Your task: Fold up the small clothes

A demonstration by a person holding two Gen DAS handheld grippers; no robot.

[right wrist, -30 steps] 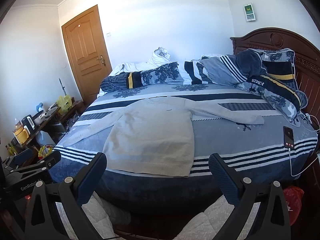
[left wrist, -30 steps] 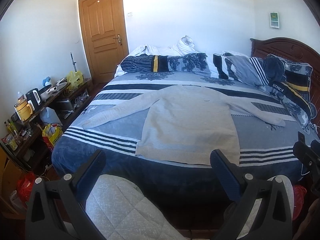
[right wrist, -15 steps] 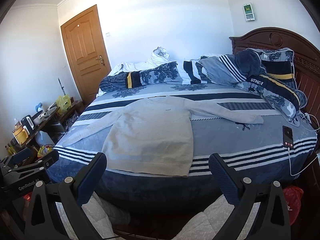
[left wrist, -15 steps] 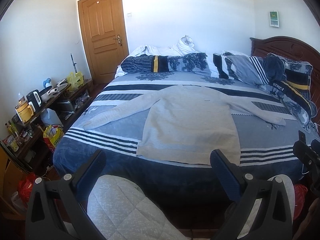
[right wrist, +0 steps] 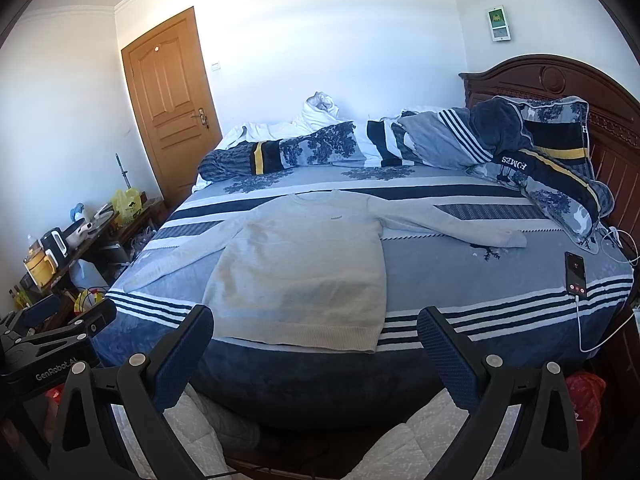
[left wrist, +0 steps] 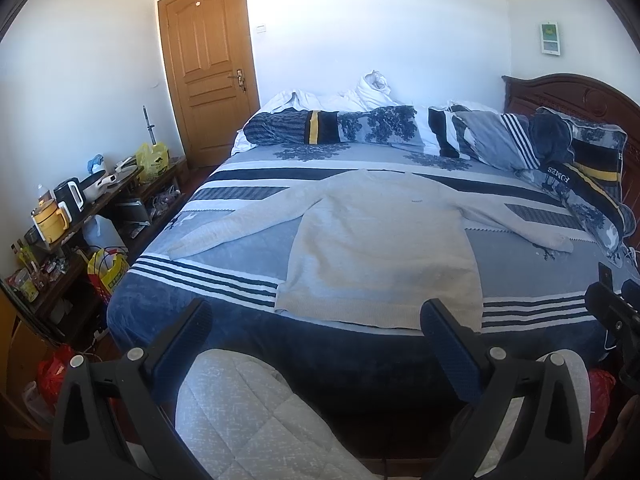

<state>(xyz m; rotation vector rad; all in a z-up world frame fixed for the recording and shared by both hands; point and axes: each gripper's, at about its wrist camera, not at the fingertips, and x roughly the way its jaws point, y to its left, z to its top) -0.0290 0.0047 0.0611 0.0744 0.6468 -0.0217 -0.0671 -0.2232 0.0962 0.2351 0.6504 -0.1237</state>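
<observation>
Barely anything has shifted over the last second: both views have only crept a little, and the pale grey sweater [left wrist: 380, 252] lies just as it did, spread flat on the striped bed [left wrist: 192, 304] with its front up, both sleeves stretched out to the sides and its hem near the bed's near edge. The left hand-held gripper [left wrist: 316, 324] hangs short of that edge with its jaws spread wide and nothing between them. The right hand-held gripper [right wrist: 314, 330] is likewise released and empty, also short of the hem. A phone [right wrist: 576, 273] on its cable rests well apart from the sweater, toward the right side of the bed. No fold has been made yet; the person seems to be lining up, and a first reach toward a sleeve or the hem looks likely.
</observation>
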